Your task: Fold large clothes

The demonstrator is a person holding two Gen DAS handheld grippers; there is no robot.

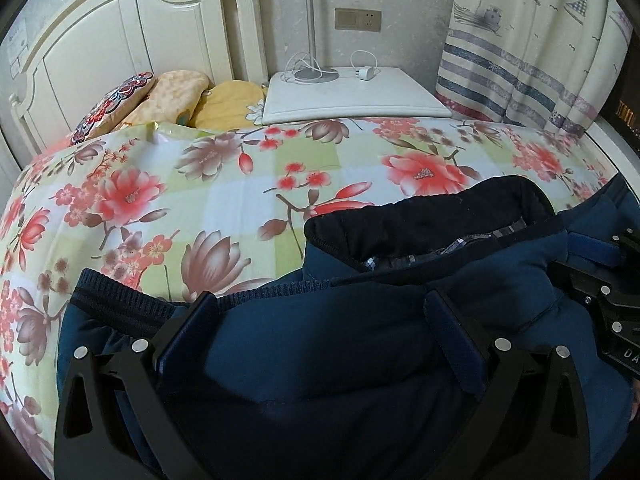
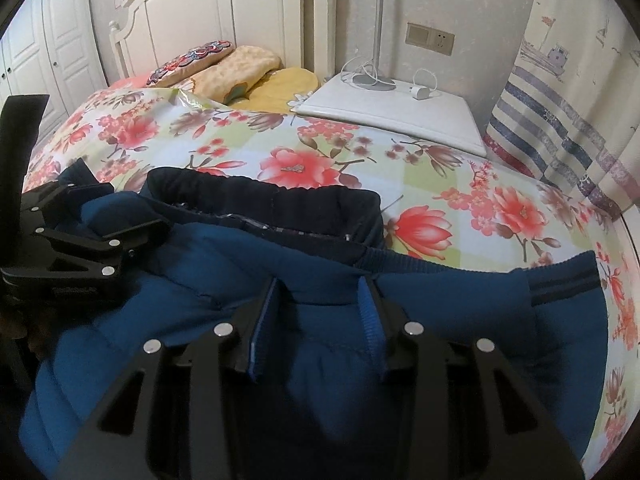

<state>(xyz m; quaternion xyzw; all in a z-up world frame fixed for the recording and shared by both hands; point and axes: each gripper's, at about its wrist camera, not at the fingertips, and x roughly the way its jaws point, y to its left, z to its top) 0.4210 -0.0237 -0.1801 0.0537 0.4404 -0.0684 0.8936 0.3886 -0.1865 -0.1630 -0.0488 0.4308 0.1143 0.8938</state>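
A dark blue padded jacket (image 1: 340, 344) lies bunched on the floral bedspread (image 1: 168, 184), its black collar (image 1: 432, 216) turned toward the headboard. My left gripper (image 1: 320, 308) is open, its fingers spread wide over the jacket near the ribbed hem (image 1: 132, 296). My right gripper (image 2: 320, 292) is also open, with jacket fabric (image 2: 320, 360) bulging between its fingers near the hem (image 2: 460, 272). Each gripper shows in the other's view: the right one (image 1: 600, 256) at the right edge, the left one (image 2: 80, 236) at the left. Neither pinches fabric.
Pillows (image 1: 168, 96) lie by the white headboard (image 1: 120, 32). A white nightstand (image 1: 352, 96) beside the bed holds a lamp base (image 1: 316, 74) and a charger (image 1: 366, 72). A striped curtain (image 1: 528, 60) hangs at the right. Wardrobe doors (image 2: 48, 40) stand at the far left.
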